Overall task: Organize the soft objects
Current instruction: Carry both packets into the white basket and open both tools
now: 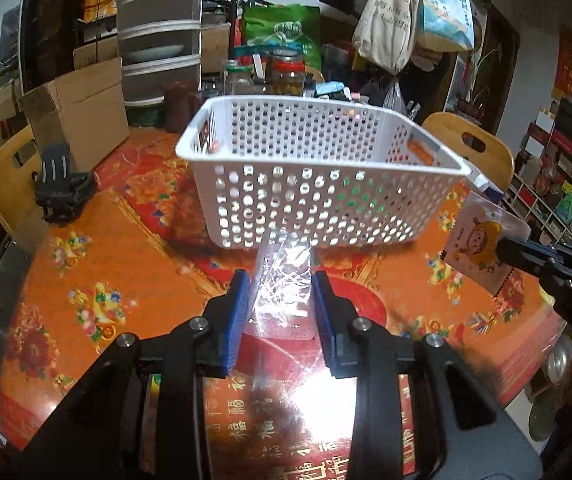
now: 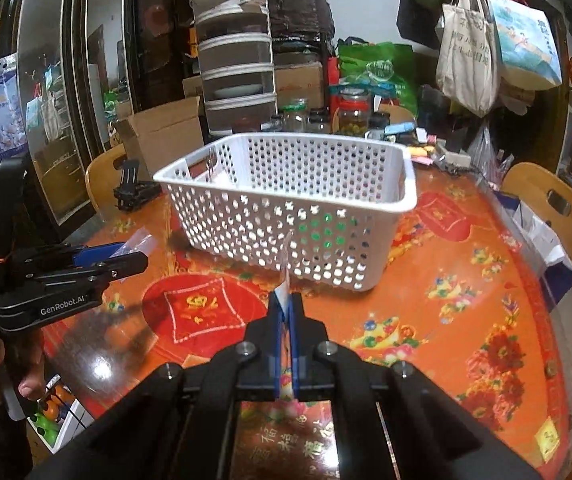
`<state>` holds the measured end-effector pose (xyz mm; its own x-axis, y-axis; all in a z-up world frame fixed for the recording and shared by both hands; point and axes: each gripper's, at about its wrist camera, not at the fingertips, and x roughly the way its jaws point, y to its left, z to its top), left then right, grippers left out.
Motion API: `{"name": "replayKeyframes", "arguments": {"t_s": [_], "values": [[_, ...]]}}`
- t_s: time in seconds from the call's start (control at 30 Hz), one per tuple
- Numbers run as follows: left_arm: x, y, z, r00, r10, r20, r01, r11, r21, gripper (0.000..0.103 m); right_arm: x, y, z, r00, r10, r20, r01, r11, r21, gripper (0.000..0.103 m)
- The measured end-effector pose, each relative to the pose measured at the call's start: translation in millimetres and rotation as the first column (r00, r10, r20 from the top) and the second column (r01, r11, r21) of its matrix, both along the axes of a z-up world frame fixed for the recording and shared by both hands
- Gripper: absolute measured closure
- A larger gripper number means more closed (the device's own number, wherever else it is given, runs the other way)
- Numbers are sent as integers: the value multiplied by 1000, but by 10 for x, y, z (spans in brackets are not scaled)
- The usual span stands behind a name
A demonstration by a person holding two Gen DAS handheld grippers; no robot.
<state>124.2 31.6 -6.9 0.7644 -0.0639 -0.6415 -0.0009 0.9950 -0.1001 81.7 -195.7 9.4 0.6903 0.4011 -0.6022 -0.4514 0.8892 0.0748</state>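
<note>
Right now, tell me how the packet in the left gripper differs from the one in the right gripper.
The left gripper holds a clear, crinkly packet that glints; the right gripper holds a printed packet with a yellow cartoon figure. The clear packet sits loosely between wide-set pads; the printed packet is pinched thin between pads nearly closed. Both are flat, soft bags held above the table, in front of the white basket.

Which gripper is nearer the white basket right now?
Hard to call; roughly level. The left gripper, holding a clear bag, faces the basket head-on. The right gripper, shut on a cartoon packet, is off its right corner.
</note>
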Motion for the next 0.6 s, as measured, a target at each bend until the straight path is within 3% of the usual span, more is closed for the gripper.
{"name": "replayKeyframes", "arguments": {"t_s": [0.33, 0.6], "values": [[212, -42, 520, 999, -31, 34, 31, 999, -20, 73, 65, -7, 577, 996, 2, 90, -6, 999, 38, 101], [765, -40, 963, 999, -33, 34, 33, 999, -13, 73, 472, 152, 966, 995, 4, 105, -7, 1000, 28, 101]]}}
